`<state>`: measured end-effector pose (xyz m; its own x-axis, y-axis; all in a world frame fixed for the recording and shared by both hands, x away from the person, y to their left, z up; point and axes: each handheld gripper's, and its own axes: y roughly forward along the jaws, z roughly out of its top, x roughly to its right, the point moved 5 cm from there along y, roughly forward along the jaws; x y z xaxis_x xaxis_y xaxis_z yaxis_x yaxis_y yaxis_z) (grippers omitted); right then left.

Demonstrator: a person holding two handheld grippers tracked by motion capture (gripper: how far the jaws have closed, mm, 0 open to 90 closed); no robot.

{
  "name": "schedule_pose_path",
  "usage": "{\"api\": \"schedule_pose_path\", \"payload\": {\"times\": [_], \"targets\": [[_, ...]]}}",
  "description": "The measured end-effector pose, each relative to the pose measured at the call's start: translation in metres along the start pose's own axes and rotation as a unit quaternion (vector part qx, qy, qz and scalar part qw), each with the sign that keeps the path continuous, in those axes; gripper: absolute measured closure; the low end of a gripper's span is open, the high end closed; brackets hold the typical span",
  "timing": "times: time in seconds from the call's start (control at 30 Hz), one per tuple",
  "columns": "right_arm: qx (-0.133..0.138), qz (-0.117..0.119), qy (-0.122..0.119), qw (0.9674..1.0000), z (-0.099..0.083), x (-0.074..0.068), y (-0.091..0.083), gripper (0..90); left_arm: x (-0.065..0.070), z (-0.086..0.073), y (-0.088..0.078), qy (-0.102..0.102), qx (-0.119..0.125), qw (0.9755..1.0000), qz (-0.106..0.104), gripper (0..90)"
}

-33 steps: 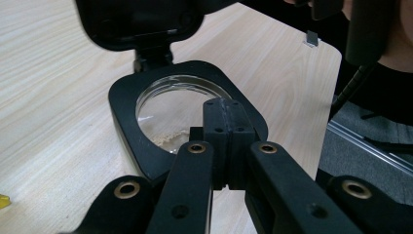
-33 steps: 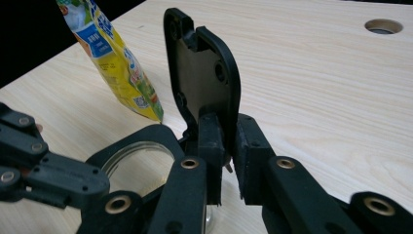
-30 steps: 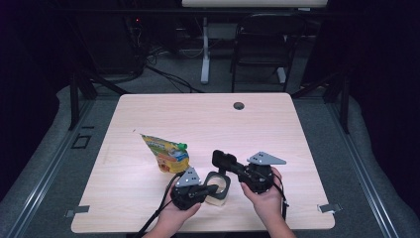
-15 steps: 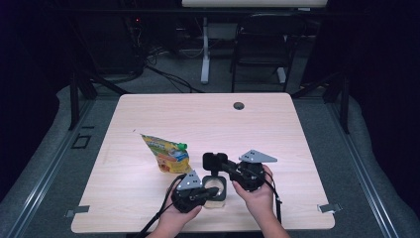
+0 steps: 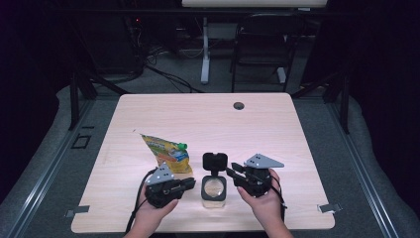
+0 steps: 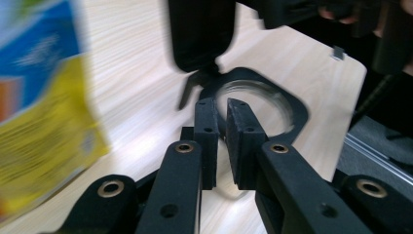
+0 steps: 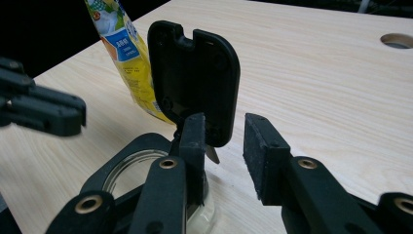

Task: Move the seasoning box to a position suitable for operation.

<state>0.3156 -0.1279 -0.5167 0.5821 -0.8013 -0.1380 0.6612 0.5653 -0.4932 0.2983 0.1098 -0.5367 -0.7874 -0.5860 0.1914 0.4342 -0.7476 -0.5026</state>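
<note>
Clear glass jar [image 5: 214, 189] with black rim sat near table's [image 5: 277, 129] front edge, between my grippers; its flat rounded black lid [image 5: 215, 162] stood hinged up. My left gripper [image 5: 190, 183]: jaws just parting, narrow gap, empty. My right gripper [image 5: 232, 172]: jaws opening, spread, empty. Glossy yellow pouch [image 5: 167, 151] lay just beyond left

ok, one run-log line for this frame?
container: clear, on table, black flip lid up | left gripper: jaws just opening, narrow gap, nothing held | right gripper: jaws just opening, nothing held | pouch: lying flat

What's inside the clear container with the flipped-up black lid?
The container looks empty: through its round opening you see only clear walls. Its base is glare-blurred, and in the right gripper view a gripper covers part.
</note>
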Motion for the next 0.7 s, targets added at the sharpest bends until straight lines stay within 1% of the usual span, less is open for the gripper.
{"api": "schedule_pose_path", "payload": {"times": [0.07, 0.1, 0.13, 0.17, 0.2, 0.23, 0.27, 0.3, 0.33, 0.37, 0.4, 0.43, 0.5, 0.53, 0.57, 0.6, 0.63, 0.67, 0.7], "targets": [[0.003, -0.008, -0.017, 0.9998, 0.0, 0.001, -0.003, 72.6, -0.008, -0.003, -0.008, -0.003, 0.003, 0.9999, 0.011, 83.6], [0.009, -0.008, -0.02, 0.9997, -0.001, 0.0, -0.005, 74.2, -0.016, -0.004, -0.016, -0.012, 0.006, 0.9998, 0.017, 83.6], [0.012, -0.01, -0.019, 0.9997, -0.001, 0.0, -0.006, 74.6, -0.016, -0.004, -0.016, -0.012, 0.006, 0.9998, 0.017, 83.5], [0.011, -0.012, -0.024, 0.9996, -0.001, 0.001, -0.007, 74.6, -0.023, -0.007, -0.023, -0.021, 0.01, 0.9994, 0.025, 83.5], [0.011, -0.012, -0.024, 0.9996, -0.001, 0.001, -0.007, 74.6, -0.023, -0.007, -0.023, -0.021, 0.01, 0.9994, 0.025, 83.1], [0.015, -0.014, -0.026, 0.9994, -0.001, 0.001, -0.009, 74.6, -0.027, -0.008, -0.026, -0.021, 0.01, 0.9993, 0.028, 83.1], [0.018, -0.012, -0.021, 0.9995, -0.001, 0.001, -0.01, 74.6, -0.03, -0.011, -0.029, -0.021, 0.007, 0.9991, 0.035, 82.5], [0.019, -0.009, -0.02, 0.9996, -0.002, 0.001, -0.011, 74.4, -0.033, -0.012, -0.032, -0.023, 0.009, 0.999, 0.037, 81.8], [0.022, -0.007, -0.022, 0.9995, -0.003, 0.001, -0.011, 74.4, -0.036, -0.014, -0.035, -0.028, 0.012, 0.9986, 0.042, 81.1], [0.021, -0.01, -0.032, 0.9992, -0.005, 0.003, -0.013, 74.0, -0.043, -0.016, -0.041, -0.038, 0.017, 0.9975, 0.058, 77.4], [0.021, -0.01, -0.032, 0.9992, -0.005, 0.003, -0.013, 74.0, -0.043, -0.016, -0.041, -0.038, 0.017, 0.9975, 0.058, 76.2], [0.011, -0.014, -0.033, 0.9993, -0.008, 0.003, -0.012, 73.5, -0.047, -0.016, -0.043, -0.038, 0.021, 0.9971, 0.063, 75.4], [0.012, -0.018, -0.034, 0.9992, -0.01, 0.004, -0.012, 73.5, -0.052, -0.016, -0.049, -0.046, 0.025, 0.9963, 0.068, 75.0], [0.007, -0.012, -0.028, 0.9995, -0.012, 0.004, -0.011, 72.5, -0.055, -0.016, -0.05, -0.048, 0.029, 0.9958, 0.072, 72.9], [0.003, -0.015, -0.028, 0.9995, -0.014, 0.005, -0.011, 72.3, -0.061, -0.017, -0.055, -0.055, 0.031, 0.9946, 0.082, 71.1], [0.003, -0.015, -0.028, 0.9995, -0.014, 0.005, -0.011, 72.3, -0.061, -0.017, -0.055, -0.055, 0.031, 0.9946, 0.082, 68.4], [-0.002, -0.014, -0.027, 0.9995, -0.017, 0.006, -0.009, 70.5, -0.064, -0.018, -0.056, -0.057, 0.036, 0.994, 0.085, 67.9], [-0.002, -0.014, -0.027, 0.9995, -0.017, 0.006, -0.009, 70.5, -0.067, -0.019, -0.058, -0.061, 0.031, 0.9936, 0.09, 67.9], [-0.005, -0.02, -0.03, 0.9993, -0.019, 0.006, -0.007, 68.5, -0.073, -0.021, -0.061, -0.069, 0.036, 0.9924, 0.095, 68.0]]}}
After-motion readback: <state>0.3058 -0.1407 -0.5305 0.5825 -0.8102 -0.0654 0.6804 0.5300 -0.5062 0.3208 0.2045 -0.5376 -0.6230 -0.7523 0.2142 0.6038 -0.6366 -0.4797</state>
